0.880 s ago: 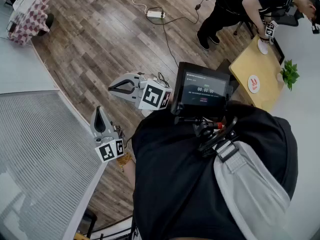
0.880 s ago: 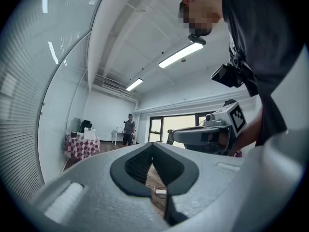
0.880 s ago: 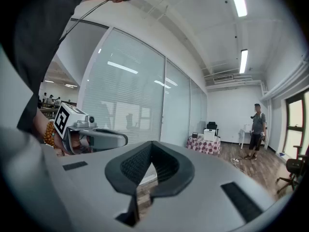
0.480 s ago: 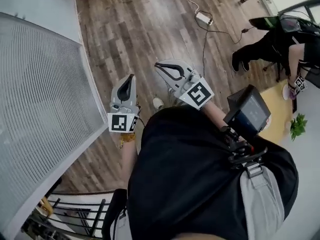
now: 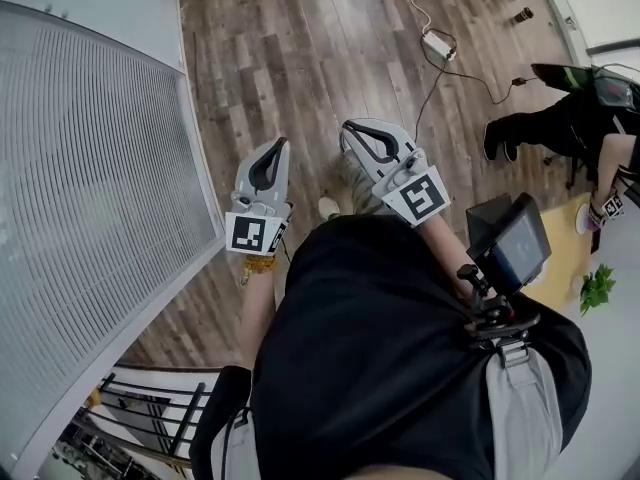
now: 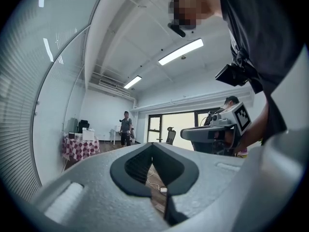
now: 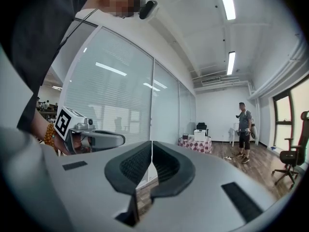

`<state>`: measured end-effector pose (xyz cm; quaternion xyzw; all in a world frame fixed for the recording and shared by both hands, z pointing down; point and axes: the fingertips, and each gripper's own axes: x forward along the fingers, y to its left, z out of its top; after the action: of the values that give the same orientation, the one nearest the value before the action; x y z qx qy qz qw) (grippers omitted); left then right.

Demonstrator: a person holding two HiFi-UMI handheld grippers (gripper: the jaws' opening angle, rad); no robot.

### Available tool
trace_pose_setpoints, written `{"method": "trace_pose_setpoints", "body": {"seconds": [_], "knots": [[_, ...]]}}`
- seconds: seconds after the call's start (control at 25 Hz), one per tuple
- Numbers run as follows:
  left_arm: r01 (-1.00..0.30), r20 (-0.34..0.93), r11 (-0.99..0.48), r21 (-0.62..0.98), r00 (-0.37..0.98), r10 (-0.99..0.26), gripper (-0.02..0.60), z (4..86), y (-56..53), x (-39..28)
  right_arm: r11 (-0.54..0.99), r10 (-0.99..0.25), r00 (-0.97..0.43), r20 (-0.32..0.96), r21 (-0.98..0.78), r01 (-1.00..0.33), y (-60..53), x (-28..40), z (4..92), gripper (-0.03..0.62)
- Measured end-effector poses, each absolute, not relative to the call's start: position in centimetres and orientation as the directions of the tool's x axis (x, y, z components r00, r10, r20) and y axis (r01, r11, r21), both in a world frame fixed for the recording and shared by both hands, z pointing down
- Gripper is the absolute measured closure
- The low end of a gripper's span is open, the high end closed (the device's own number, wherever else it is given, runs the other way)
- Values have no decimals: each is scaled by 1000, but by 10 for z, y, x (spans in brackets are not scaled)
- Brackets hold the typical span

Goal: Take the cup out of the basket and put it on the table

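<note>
- Step in hand: the approach. Neither the cup nor the basket shows in any view, so I judge that the pick has not begun.
- The left gripper (image 5: 272, 150) and the right gripper (image 5: 352, 134) are held level side by side in front of the person, above the plank floor (image 5: 300, 48) near the foot of the glass partition (image 5: 90, 168).
- Both pairs of jaws are pressed together with nothing between them.
- Next move: find the basket, face it, then part one pair of jaws before reaching in.
- A table with a chequered cloth (image 7: 195, 144) stands far off. It carries boxes, perhaps more, but they are too small to tell.
- The gripper shells are smooth grey moulded plastic, with black ribbed pads tapering to a point.
- The floor is wood-grain boards, and the partition is glass with fine slatted blinds.
</note>
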<state>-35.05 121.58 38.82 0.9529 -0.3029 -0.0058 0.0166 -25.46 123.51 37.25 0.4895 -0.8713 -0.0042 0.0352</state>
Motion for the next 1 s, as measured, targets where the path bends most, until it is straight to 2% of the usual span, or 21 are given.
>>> {"method": "trace_pose_setpoints", "body": {"seconds": [0.68, 1.0], "knots": [[-652, 34, -758, -8, 757, -652, 575, 377, 1033, -214, 555, -831, -555, 33, 2, -832, 1031, -105, 383, 580], [-693, 38, -721, 26, 721, -692, 575, 388, 943, -202, 606, -795, -605, 48, 14, -796, 939, -94, 395, 580]]}}
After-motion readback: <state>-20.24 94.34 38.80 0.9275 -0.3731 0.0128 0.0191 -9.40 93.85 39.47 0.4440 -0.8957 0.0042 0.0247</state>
